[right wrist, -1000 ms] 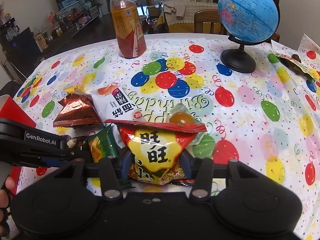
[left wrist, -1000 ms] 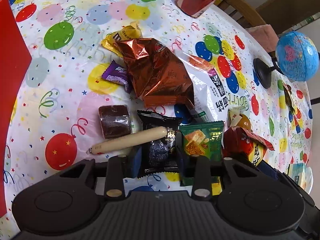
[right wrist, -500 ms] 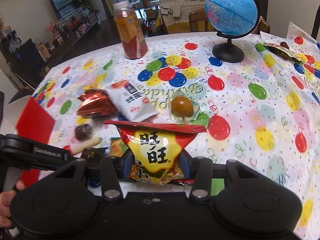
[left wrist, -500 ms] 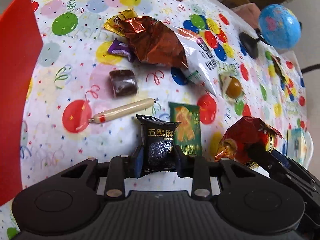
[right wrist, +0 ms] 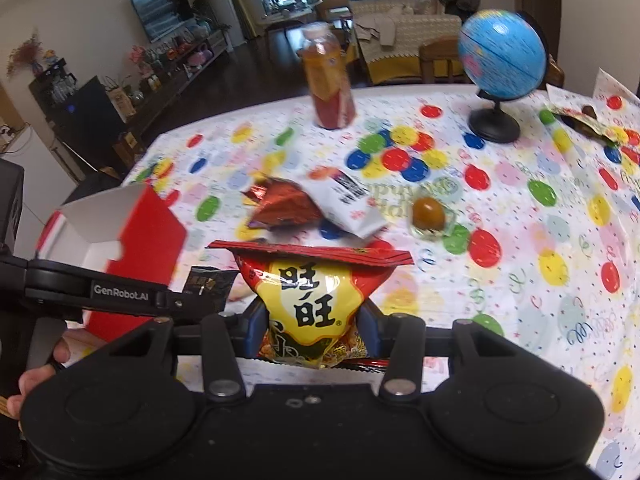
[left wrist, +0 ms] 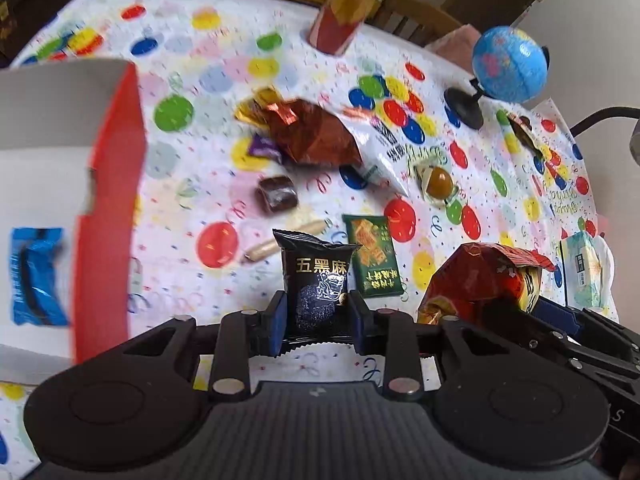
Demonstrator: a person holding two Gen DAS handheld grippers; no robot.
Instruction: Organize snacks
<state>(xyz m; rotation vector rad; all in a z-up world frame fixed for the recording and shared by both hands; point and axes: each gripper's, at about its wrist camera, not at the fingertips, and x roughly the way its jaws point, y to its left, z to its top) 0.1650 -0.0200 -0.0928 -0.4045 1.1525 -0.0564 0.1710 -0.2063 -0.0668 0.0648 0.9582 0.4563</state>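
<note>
The left gripper (left wrist: pixel 316 316) points steeply down at the counter (left wrist: pixel 192 280), its blue pads pinching the lower half of a black snack packet (left wrist: pixel 316 276) that stands upright between them, clear of the balloon-print cloth. At the left edge of the left wrist view sits an open red box (left wrist: pixel 108 208) with a white inside, and a blue wrapper (left wrist: pixel 36 276) lies in it. Past the black packet, in the middle of that frame, a green packet (left wrist: pixel 372 256) and a pale sausage stick (left wrist: pixel 280 240) lie flat on the cloth, with a brown wrapped cake (left wrist: pixel 278 194) and a copper foil bag (left wrist: pixel 312 132) further up.

The right gripper (right wrist: pixel 316 332) tilts less steeply, and it pinches a red and yellow snack bag (right wrist: pixel 316 292) by its lower part, the bag's sealed top edge spreading wide above the pads. In the lower left of the right wrist view a hand (right wrist: pixel 44 372) grips the handle of the left gripper, which reaches across toward the centre. A blue globe (right wrist: pixel 502 56) and a drink bottle (right wrist: pixel 328 84) stand at the far side of the counter, in the upper part of that frame.
</note>
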